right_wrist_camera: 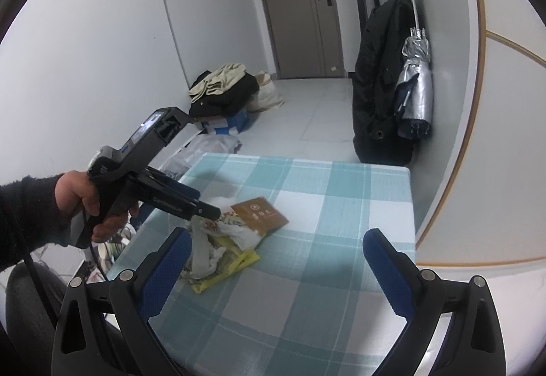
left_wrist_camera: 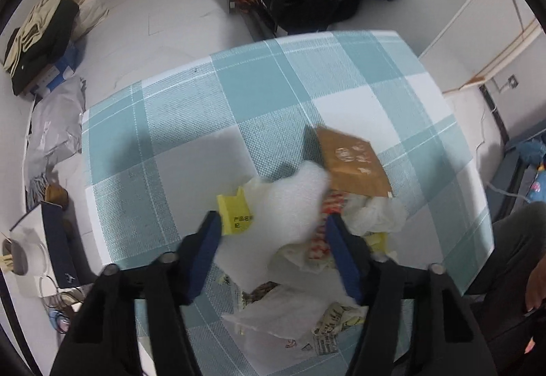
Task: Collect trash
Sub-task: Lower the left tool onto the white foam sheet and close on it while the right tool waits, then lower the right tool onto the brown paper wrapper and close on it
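A pile of trash lies on the checked table (left_wrist_camera: 273, 96): white foam wrap (left_wrist_camera: 293, 202), a yellow packet (left_wrist_camera: 235, 212), crumpled white tissue (left_wrist_camera: 378, 212), a brown paper envelope (left_wrist_camera: 351, 164) and printed wrappers (left_wrist_camera: 334, 318). My left gripper (left_wrist_camera: 273, 229) is open, its blue fingers on either side of the foam wrap, just above the pile. In the right wrist view my right gripper (right_wrist_camera: 276, 253) is open and empty over the table (right_wrist_camera: 341, 205), to the right of the pile (right_wrist_camera: 218, 246). The left gripper (right_wrist_camera: 204, 213) shows there, its tip at the pile.
Clothes on a blue box (right_wrist_camera: 225, 92) and grey plastic bags (left_wrist_camera: 54, 123) lie on the floor to the left. A black coat (right_wrist_camera: 378, 82) and a silver umbrella (right_wrist_camera: 416, 82) hang at the wall behind the table. A white box (left_wrist_camera: 27, 256) with cables sits by the table's left edge.
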Demonstrator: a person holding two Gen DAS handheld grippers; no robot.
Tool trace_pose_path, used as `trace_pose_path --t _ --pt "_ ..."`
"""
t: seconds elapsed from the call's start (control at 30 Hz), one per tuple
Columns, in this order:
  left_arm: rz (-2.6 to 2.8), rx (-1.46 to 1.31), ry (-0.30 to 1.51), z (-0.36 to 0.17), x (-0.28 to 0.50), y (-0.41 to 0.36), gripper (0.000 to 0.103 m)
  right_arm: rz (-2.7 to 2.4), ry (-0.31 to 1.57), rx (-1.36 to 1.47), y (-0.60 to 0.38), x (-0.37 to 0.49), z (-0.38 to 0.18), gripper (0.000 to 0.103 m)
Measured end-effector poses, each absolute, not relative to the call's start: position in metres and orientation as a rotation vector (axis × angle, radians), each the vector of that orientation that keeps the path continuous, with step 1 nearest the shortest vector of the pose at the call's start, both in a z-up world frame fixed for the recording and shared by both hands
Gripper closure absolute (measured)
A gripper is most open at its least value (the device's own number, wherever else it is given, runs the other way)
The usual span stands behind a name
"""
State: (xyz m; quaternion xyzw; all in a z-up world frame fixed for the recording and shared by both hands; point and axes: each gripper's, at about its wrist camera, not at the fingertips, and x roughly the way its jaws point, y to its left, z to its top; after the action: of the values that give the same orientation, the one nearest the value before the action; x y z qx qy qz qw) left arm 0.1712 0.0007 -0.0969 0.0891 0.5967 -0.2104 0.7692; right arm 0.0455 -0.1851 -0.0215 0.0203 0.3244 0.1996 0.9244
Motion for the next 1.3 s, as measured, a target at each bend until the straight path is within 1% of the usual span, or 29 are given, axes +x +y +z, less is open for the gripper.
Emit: trace_pose_path --t 0.03,0.07,0.1,0.27,0.37,0.53,0.7,0.77,0.87,1.0,1.13,1.3 --pt "-0.463 0.192 1.297 -0.097 0.171 0.001 0.052 0.408 0.666 0.037 -0.185 0.044 -0.021 0.001" --pt "-0.471 0.186 1.292 -0.096 0.171 0.002 0.060 0.408 0.665 0.035 -0.185 0.043 -0.020 0.002" --pt "-0.474 0.185 1.291 -0.096 0.172 0.002 0.070 0.407 0.664 0.033 -0.185 0.043 -0.020 0.001" --pt "-0.469 0.154 1.292 -0.093 0.171 0.006 0.071 0.398 0.663 0.049 -0.189 0.041 -0.017 0.001" --pt "-0.450 0.077 1.277 -0.085 0.170 0.016 0.071 0.387 0.671 0.065 -0.192 0.042 -0.017 0.001" --pt "-0.381 -0.058 1.188 -0.056 0.164 0.039 0.071 0.367 0.686 0.100 -0.198 0.046 -0.016 0.001" --pt "-0.321 -0.277 1.090 -0.019 0.146 0.064 0.071 0.359 0.730 0.155 -0.205 0.060 -0.009 0.001" --pt "-0.315 -0.346 1.024 -0.005 0.133 0.070 0.071 0.371 0.769 0.194 -0.207 0.071 -0.007 0.001" --pt "-0.290 -0.429 0.929 0.012 0.115 0.077 0.071 0.387 0.858 0.250 -0.207 0.095 -0.008 0.001" --pt "-0.232 -0.488 0.826 0.019 0.096 0.085 0.071 0.386 0.996 0.288 -0.196 0.132 -0.018 0.001" --pt "-0.201 -0.547 0.780 0.010 0.095 0.091 0.071 0.342 1.165 0.349 -0.182 0.171 -0.039 0.002" --pt "-0.204 -0.521 0.749 0.001 0.095 0.093 0.071 0.320 1.389 0.359 -0.152 0.215 -0.072 0.002"
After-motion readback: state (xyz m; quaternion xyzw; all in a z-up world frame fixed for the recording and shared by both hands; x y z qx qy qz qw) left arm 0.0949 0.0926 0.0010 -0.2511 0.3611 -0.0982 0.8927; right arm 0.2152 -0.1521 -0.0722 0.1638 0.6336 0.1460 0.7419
